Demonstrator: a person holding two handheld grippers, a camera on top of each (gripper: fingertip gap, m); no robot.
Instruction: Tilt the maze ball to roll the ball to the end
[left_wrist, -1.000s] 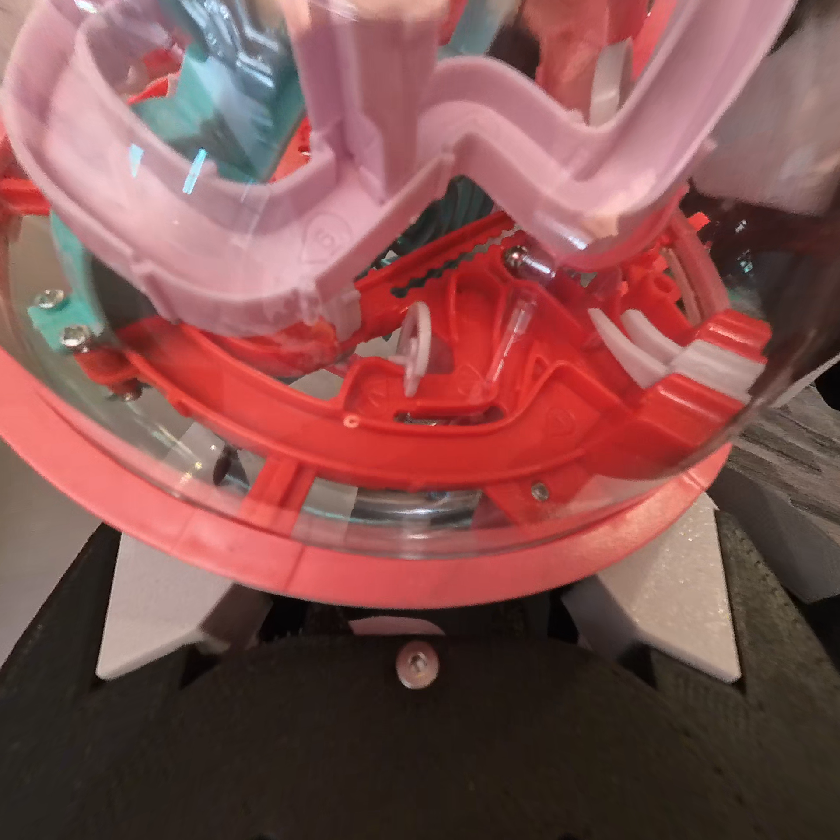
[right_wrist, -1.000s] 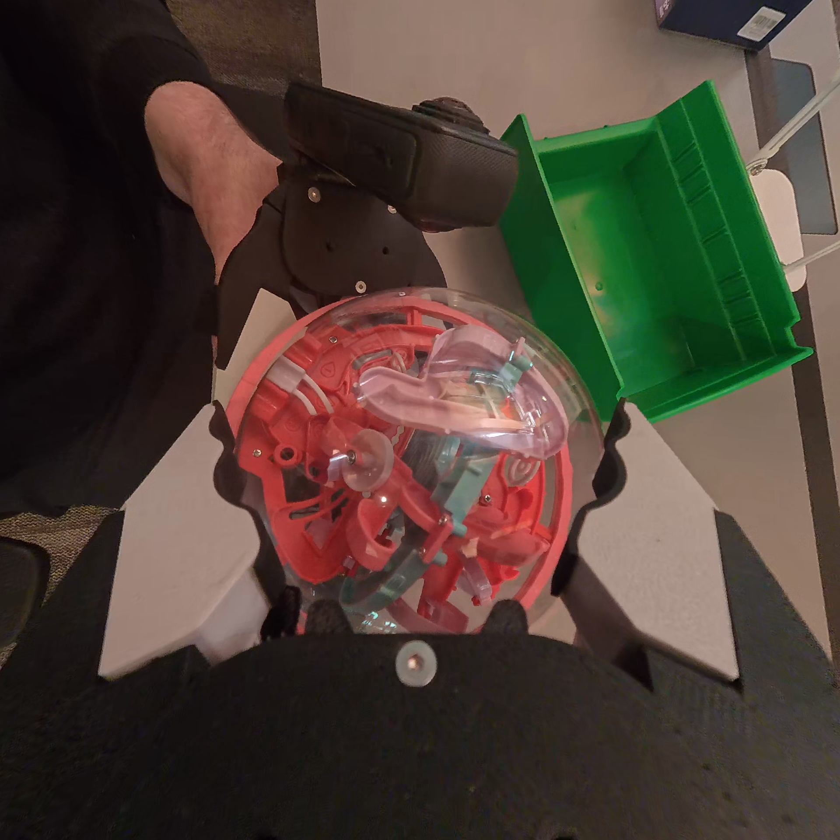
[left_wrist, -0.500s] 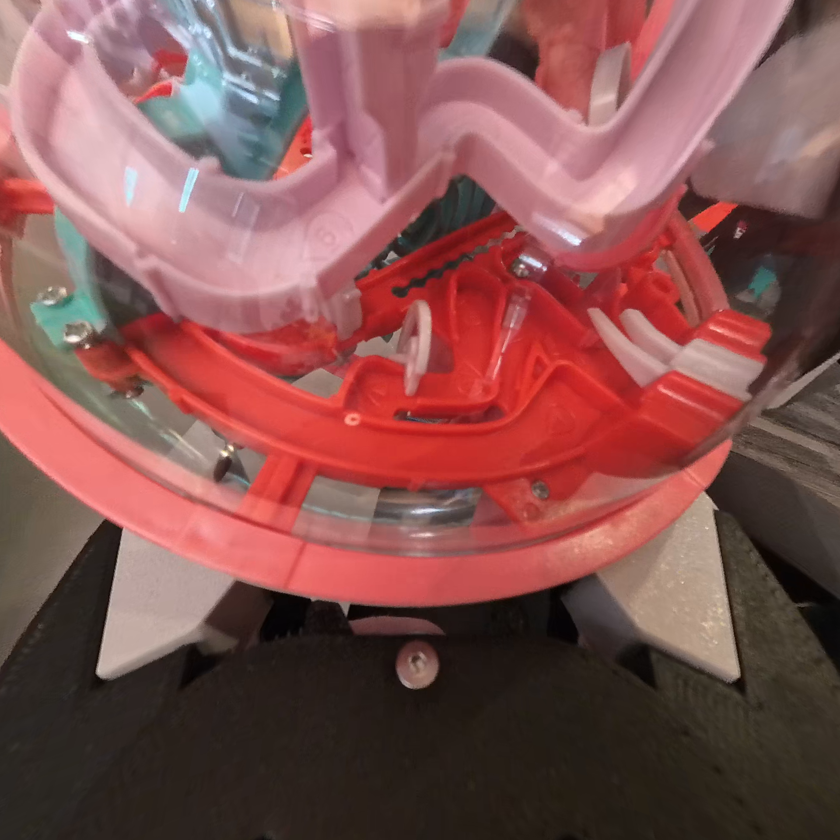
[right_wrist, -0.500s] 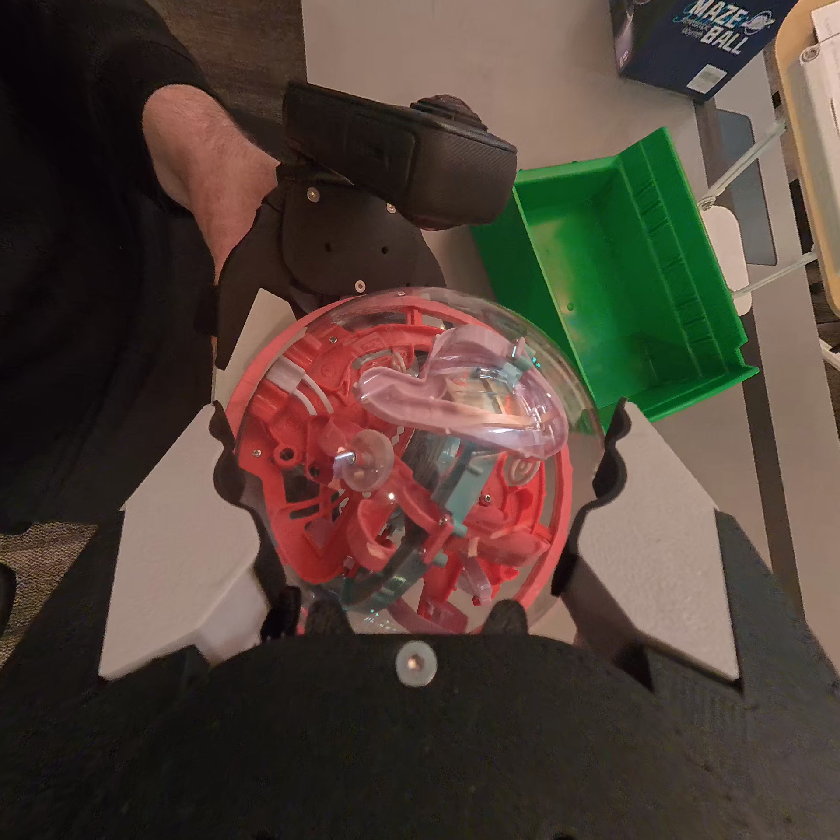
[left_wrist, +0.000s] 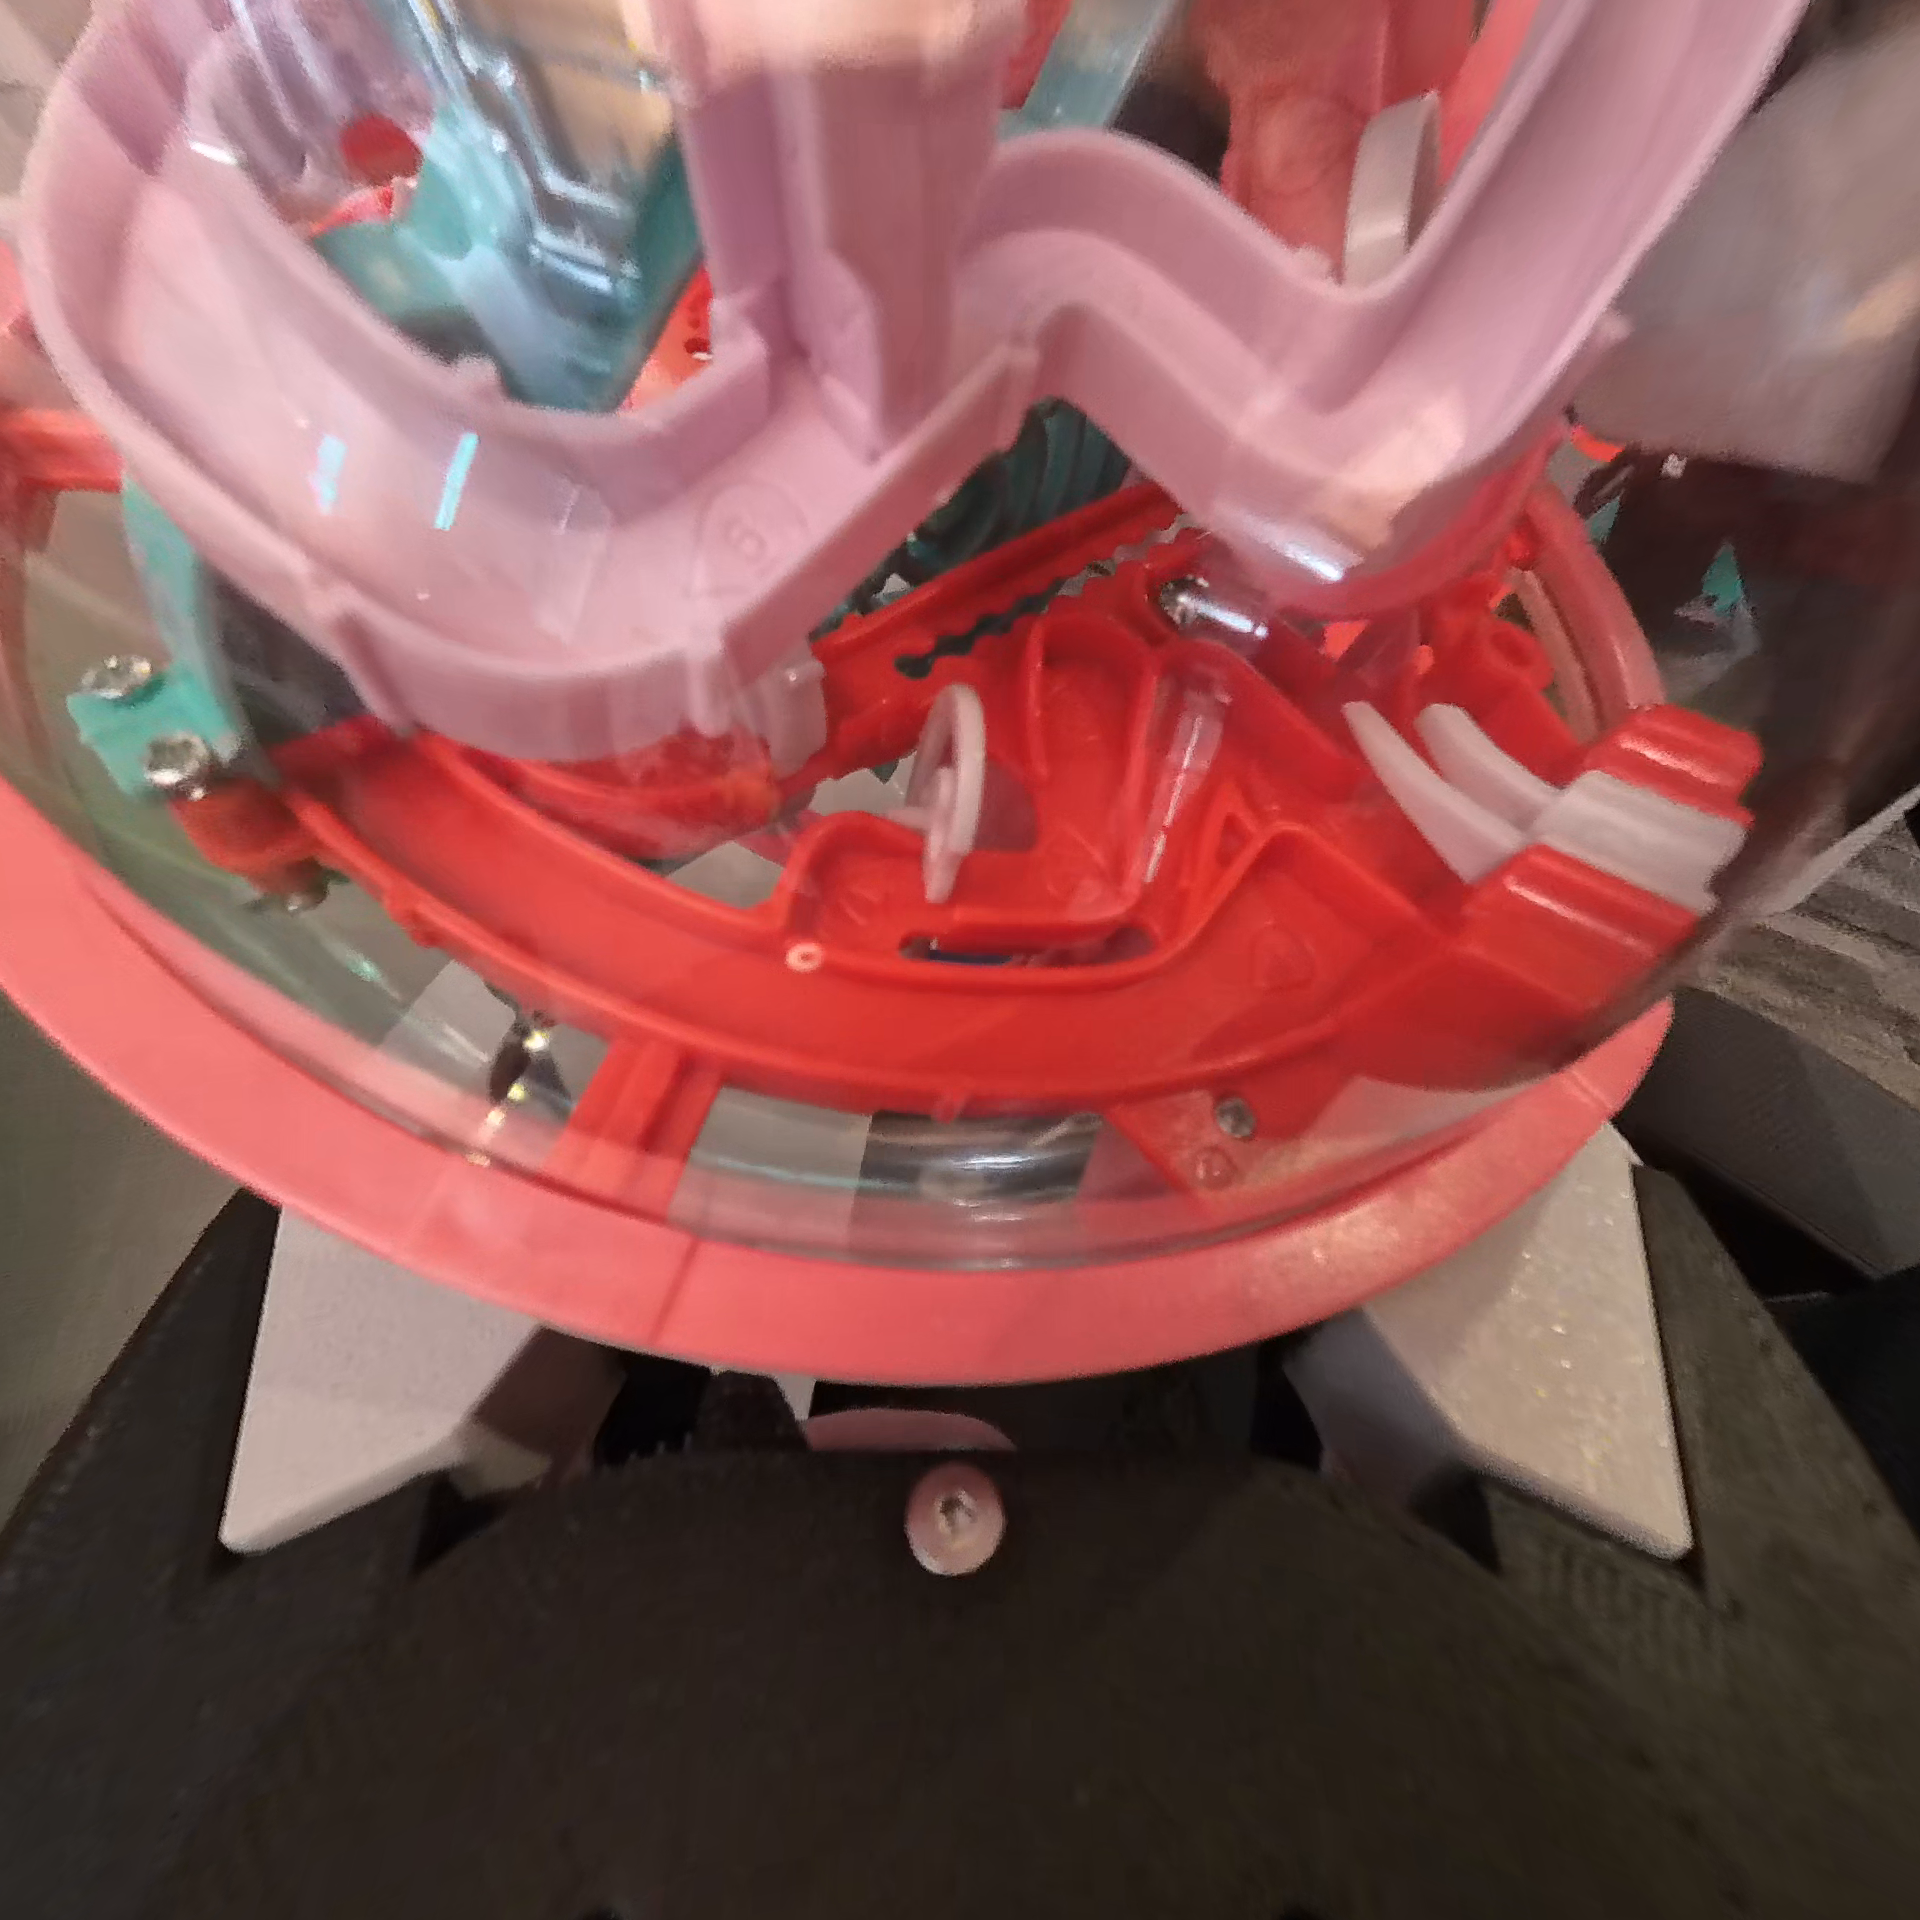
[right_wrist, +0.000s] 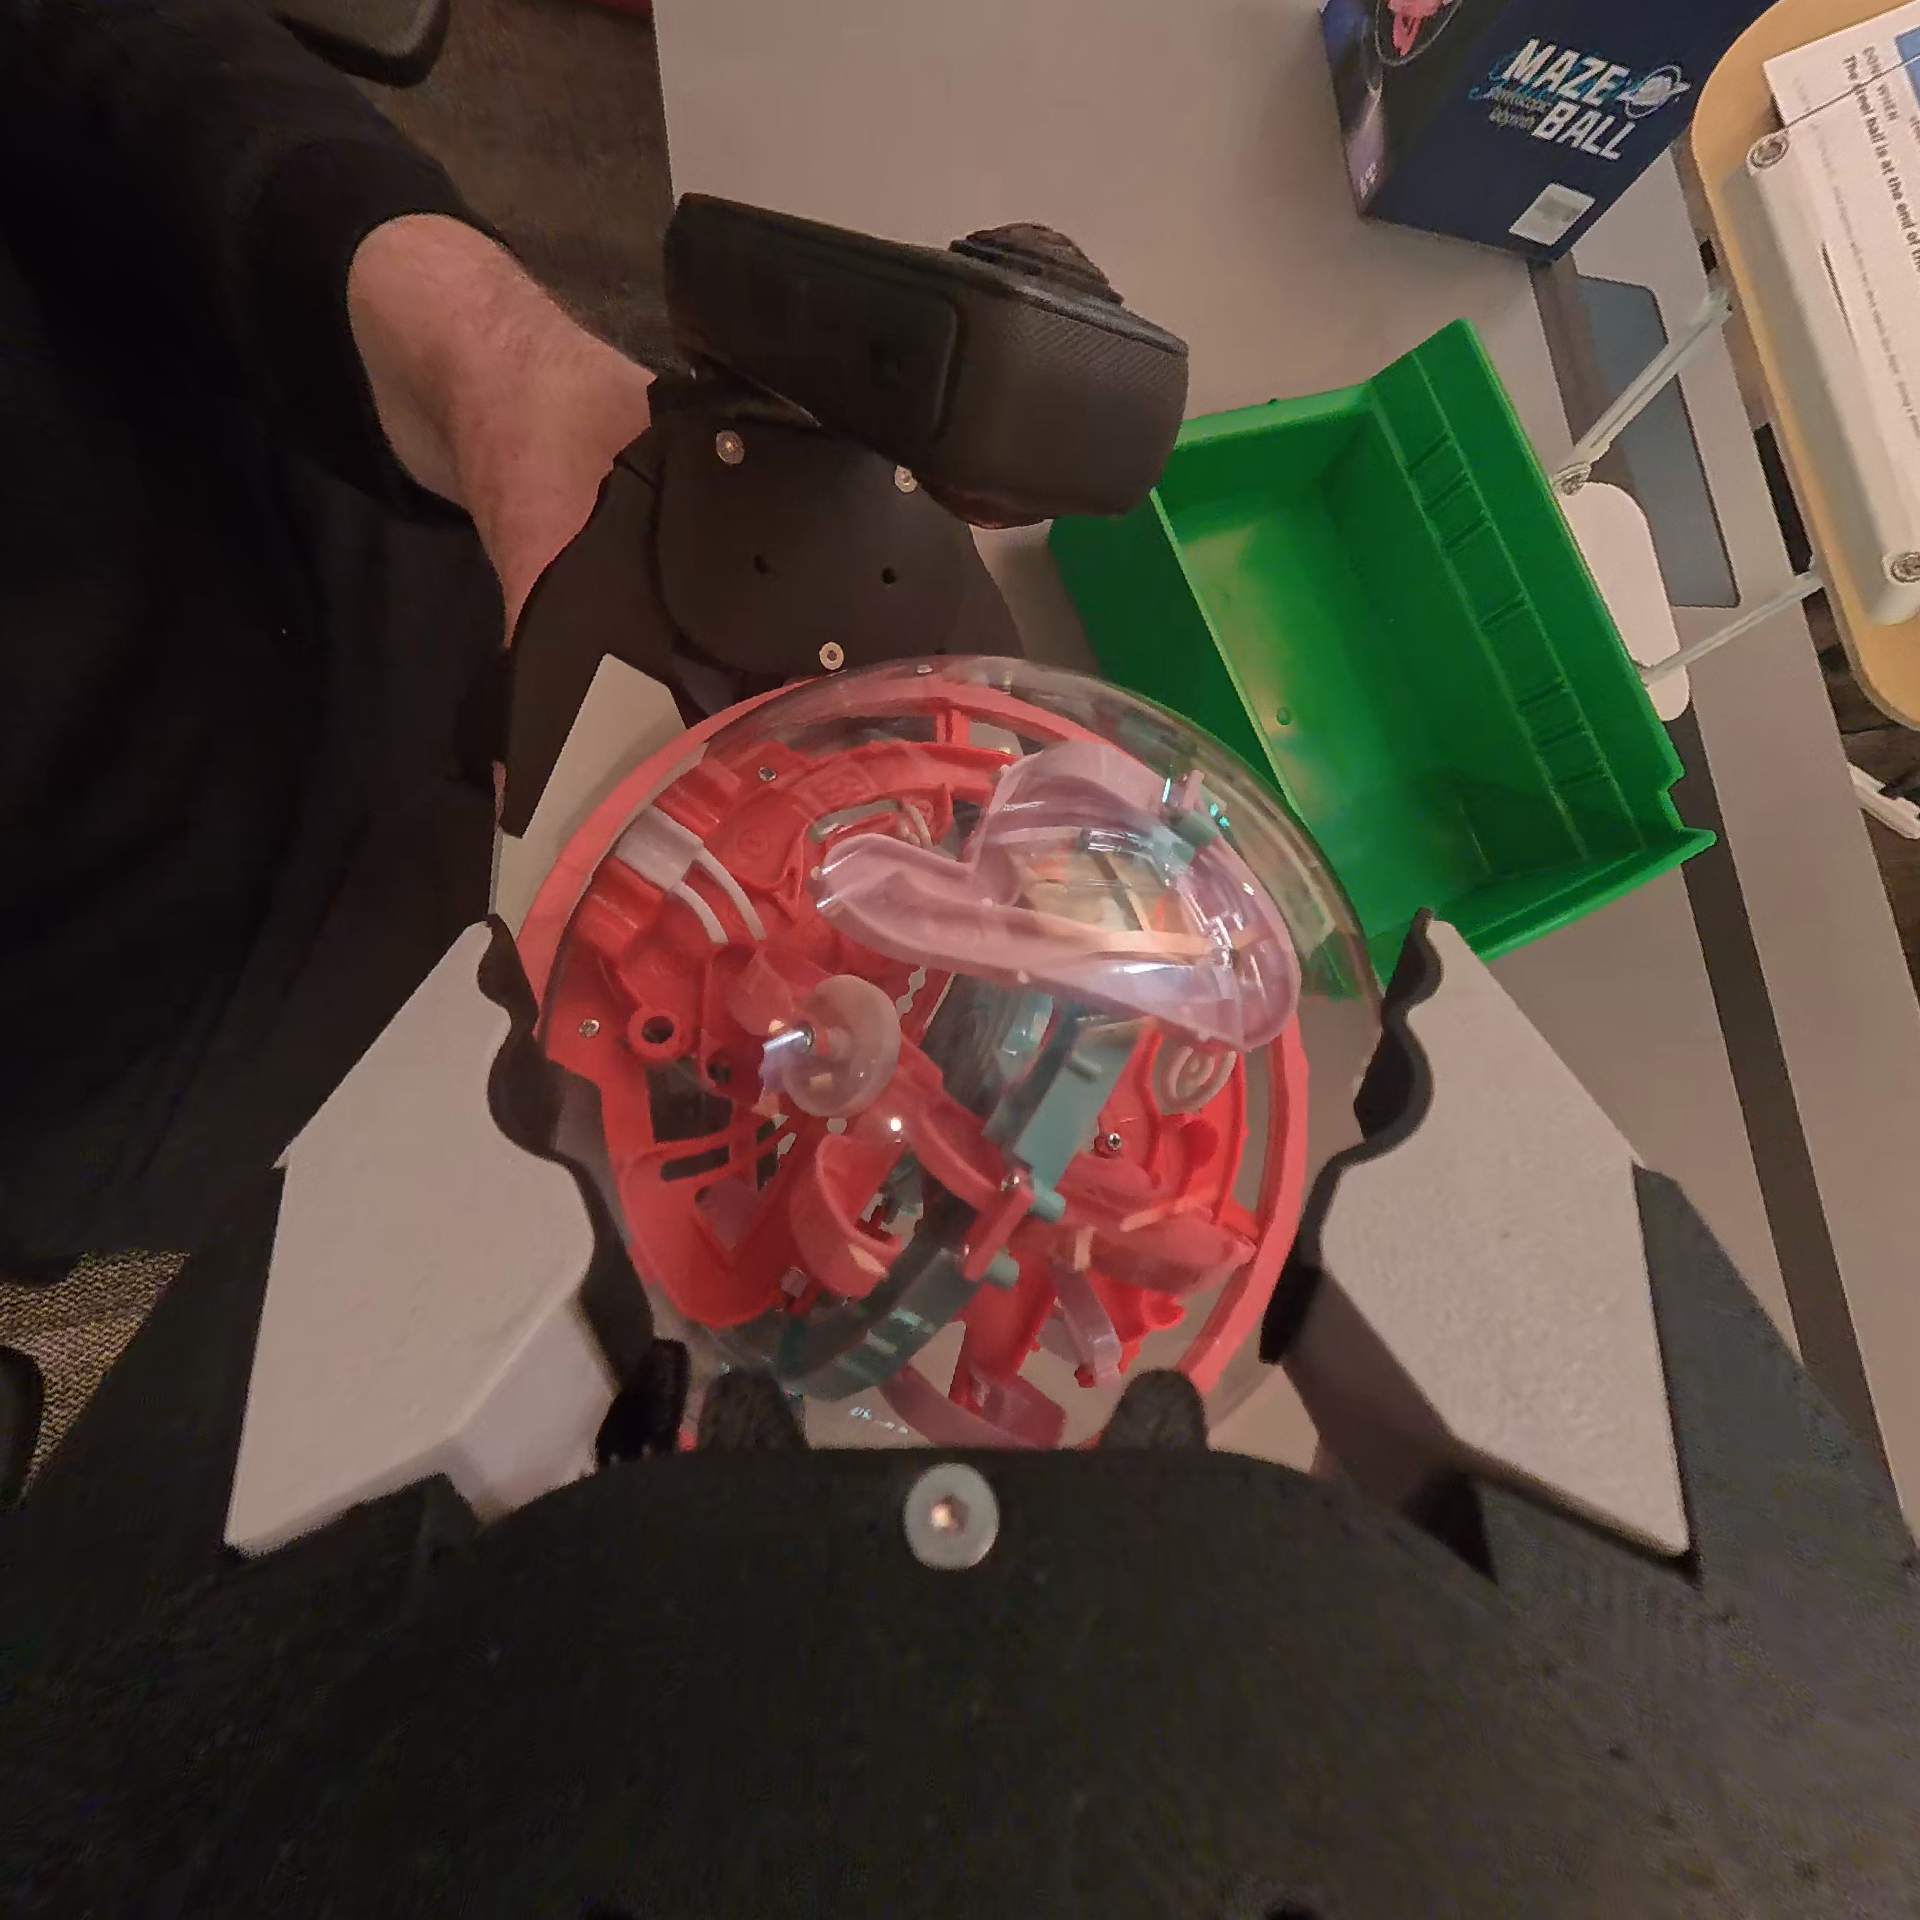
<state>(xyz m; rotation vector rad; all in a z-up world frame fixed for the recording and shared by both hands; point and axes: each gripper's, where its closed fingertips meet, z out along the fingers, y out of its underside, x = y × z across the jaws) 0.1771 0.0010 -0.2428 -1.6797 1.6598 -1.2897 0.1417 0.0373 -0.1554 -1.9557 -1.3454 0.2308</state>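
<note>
The maze ball (right_wrist: 935, 1039) is a clear sphere with a pink rim, holding red, lilac and teal tracks. My right gripper (right_wrist: 960, 935) is shut on it, with the black-edged white fingers (right_wrist: 447, 1122) pressed on its left and right sides. My left gripper (right_wrist: 810, 561) holds the ball's far side in that view. In the left wrist view the ball (left_wrist: 935, 727) fills the frame. My left gripper (left_wrist: 960, 935) is shut on it, its white fingers (left_wrist: 364, 1351) under the pink rim (left_wrist: 831, 1309). I cannot make out the small steel ball.
An open green bin (right_wrist: 1403, 644) lies on the grey table (right_wrist: 1039, 125) behind and to the right of the ball. A dark blue box (right_wrist: 1507, 114) is at the far right. A person's forearm (right_wrist: 488, 364) and dark clothing are on the left.
Both grippers have turned together with the ball still held. In the right wrist view the green bin has slid left and the blue box has come into view. The grasps have not changed.
</note>
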